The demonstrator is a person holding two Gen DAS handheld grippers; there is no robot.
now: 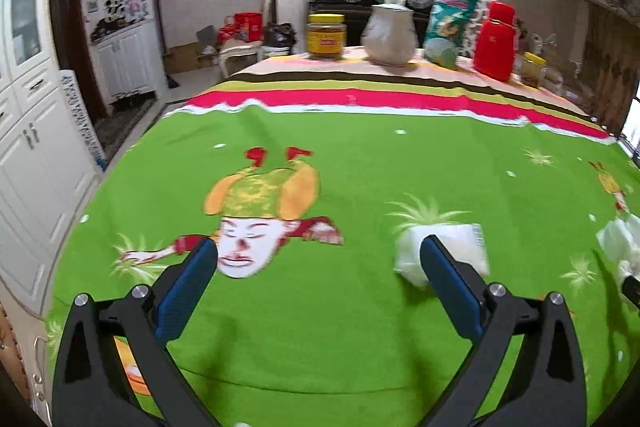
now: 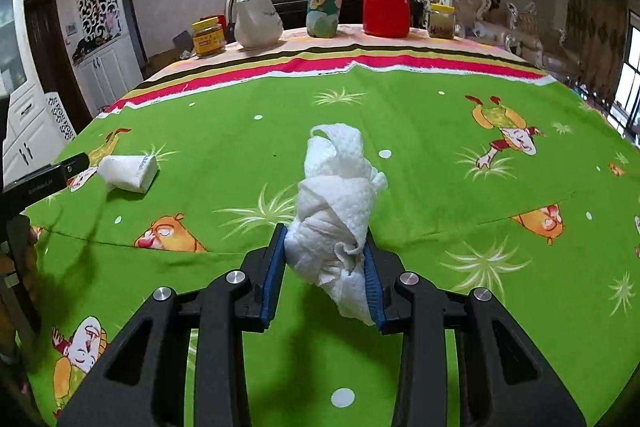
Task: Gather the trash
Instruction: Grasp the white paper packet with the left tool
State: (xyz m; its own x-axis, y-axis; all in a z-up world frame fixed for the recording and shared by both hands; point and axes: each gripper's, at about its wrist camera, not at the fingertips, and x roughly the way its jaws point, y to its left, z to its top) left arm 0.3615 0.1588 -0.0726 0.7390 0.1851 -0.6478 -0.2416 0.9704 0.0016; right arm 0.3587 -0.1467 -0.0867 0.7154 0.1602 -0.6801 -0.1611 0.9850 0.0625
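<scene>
White crumpled paper towel (image 2: 340, 215) sits pinched in the right gripper (image 2: 325, 255) above the green tablecloth (image 2: 420, 131), a tissue pack (image 2: 129, 167) at ten o'clock, left gripper (image 1: 318, 259) spread wide.

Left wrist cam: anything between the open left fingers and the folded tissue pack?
Nothing: only bare green tablecloth between the left gripper and tissue pack, whose near edge sits behind its right finger.
</scene>
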